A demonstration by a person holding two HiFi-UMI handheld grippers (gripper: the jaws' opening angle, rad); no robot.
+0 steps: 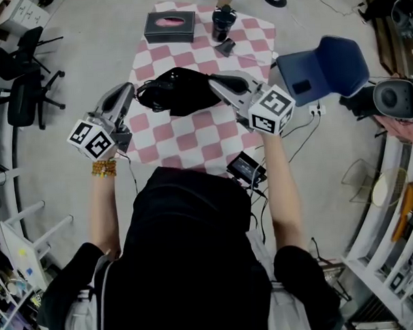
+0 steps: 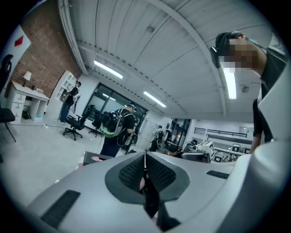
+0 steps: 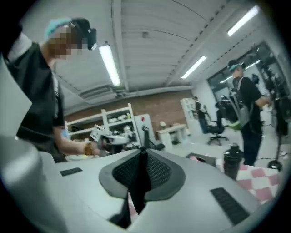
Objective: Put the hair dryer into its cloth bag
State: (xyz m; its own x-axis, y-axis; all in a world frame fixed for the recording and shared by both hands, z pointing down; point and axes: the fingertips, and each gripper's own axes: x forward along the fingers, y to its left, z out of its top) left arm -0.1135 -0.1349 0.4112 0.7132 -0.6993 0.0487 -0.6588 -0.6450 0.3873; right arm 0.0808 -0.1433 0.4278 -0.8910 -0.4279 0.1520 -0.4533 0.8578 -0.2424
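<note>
The black cloth bag (image 1: pixel 179 90) hangs bunched between my two grippers over the pink-and-white checked table (image 1: pixel 191 137). My left gripper (image 1: pixel 132 89) is shut on the bag's left end, where a cord loops out. In the left gripper view a strip of black fabric (image 2: pixel 151 196) runs down between the closed pads of the left gripper (image 2: pixel 145 157). My right gripper (image 1: pixel 212 80) is shut on the bag's right end. The right gripper view shows black cloth (image 3: pixel 137 184) pinched in the right gripper (image 3: pixel 143 152). No hair dryer shows apart from the bag.
At the table's far end are a dark tissue box (image 1: pixel 170 27), a black bottle (image 1: pixel 223 21) and a small dark object (image 1: pixel 225 47). A black device (image 1: pixel 245 167) lies at the near edge. A blue chair (image 1: pixel 325 67) stands to the right, and black office chairs (image 1: pixel 25 87) to the left.
</note>
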